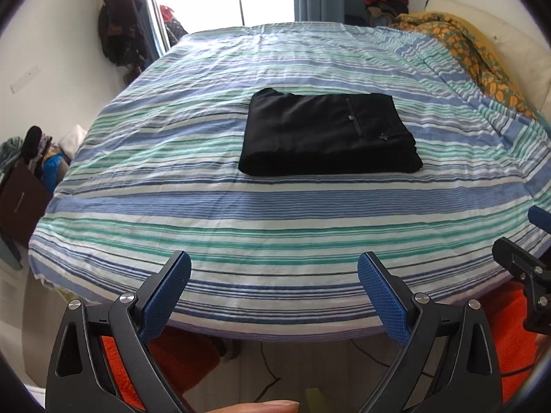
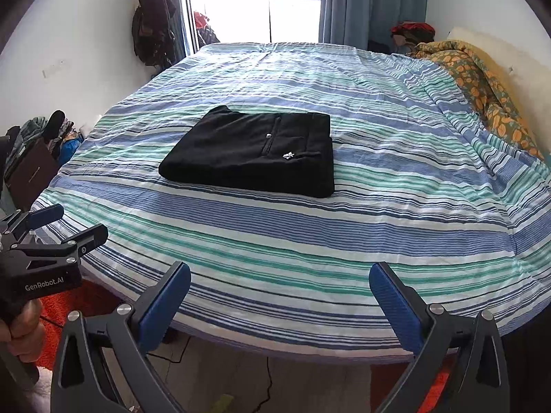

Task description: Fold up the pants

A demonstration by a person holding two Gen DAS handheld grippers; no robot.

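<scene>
The black pants point(image 1: 327, 134) lie folded into a flat rectangle in the middle of the striped bed point(image 1: 275, 227). They also show in the right wrist view point(image 2: 255, 153), with a small white logo and a pocket button on top. My left gripper point(image 1: 273, 278) is open and empty, held back over the bed's near edge, well short of the pants. My right gripper point(image 2: 279, 289) is open and empty too, at the near edge. Each gripper shows at the side of the other's view: the right one point(image 1: 523, 251), the left one point(image 2: 58, 227).
An orange patterned quilt point(image 1: 475, 55) is bunched along the bed's right side by pillows. Clothes hang on the left wall point(image 1: 117, 24). Bags and clutter point(image 1: 31, 172) stand left of the bed. An orange rug point(image 1: 179, 351) and cables lie on the floor below.
</scene>
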